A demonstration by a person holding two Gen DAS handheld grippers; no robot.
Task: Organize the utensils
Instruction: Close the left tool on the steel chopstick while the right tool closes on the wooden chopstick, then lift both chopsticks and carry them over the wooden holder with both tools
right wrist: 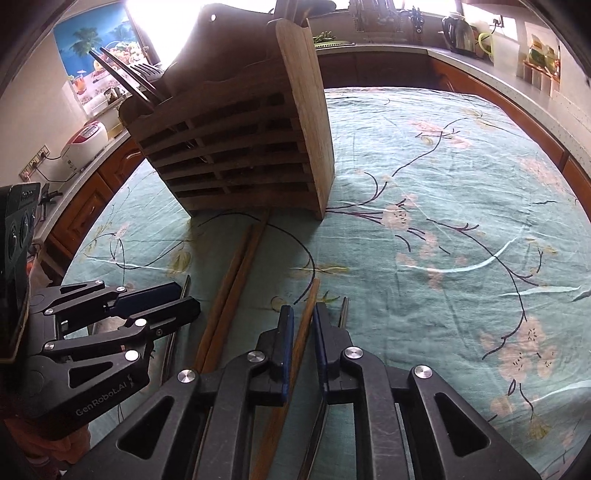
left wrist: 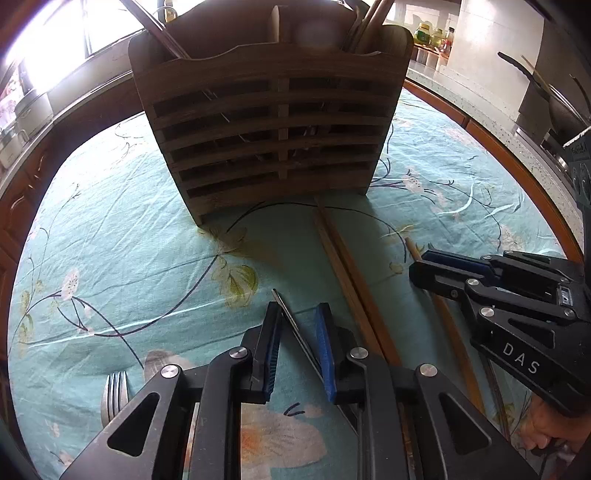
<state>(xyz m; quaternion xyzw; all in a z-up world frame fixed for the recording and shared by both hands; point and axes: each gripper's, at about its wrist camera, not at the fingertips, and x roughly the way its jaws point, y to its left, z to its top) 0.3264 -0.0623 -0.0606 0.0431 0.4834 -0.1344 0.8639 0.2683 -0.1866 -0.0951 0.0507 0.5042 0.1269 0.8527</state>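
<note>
A slatted wooden utensil holder (left wrist: 273, 129) (right wrist: 240, 147) stands on the table with utensils sticking out of both end compartments. My left gripper (left wrist: 300, 306) (right wrist: 188, 295) is shut on a thin metal chopstick (left wrist: 295, 325) that crosses diagonally between its blue pads. My right gripper (right wrist: 303, 307) (left wrist: 416, 264) is shut on a single wooden chopstick (right wrist: 308, 306) (left wrist: 410, 245), tip pointing towards the holder. A pair of wooden chopsticks (left wrist: 343, 266) (right wrist: 236, 266) lies on the cloth between the two grippers, ends touching the holder's base. Another metal chopstick (right wrist: 345, 310) lies just right of my right fingers.
A fork (left wrist: 114, 391) lies on the teal floral tablecloth (right wrist: 443, 221) at the lower left. Kitchen counters ring the table, with a kettle (right wrist: 458, 33), a rice cooker (right wrist: 85, 144) and a pan (left wrist: 546, 99). A hand (left wrist: 546, 432) holds the right gripper.
</note>
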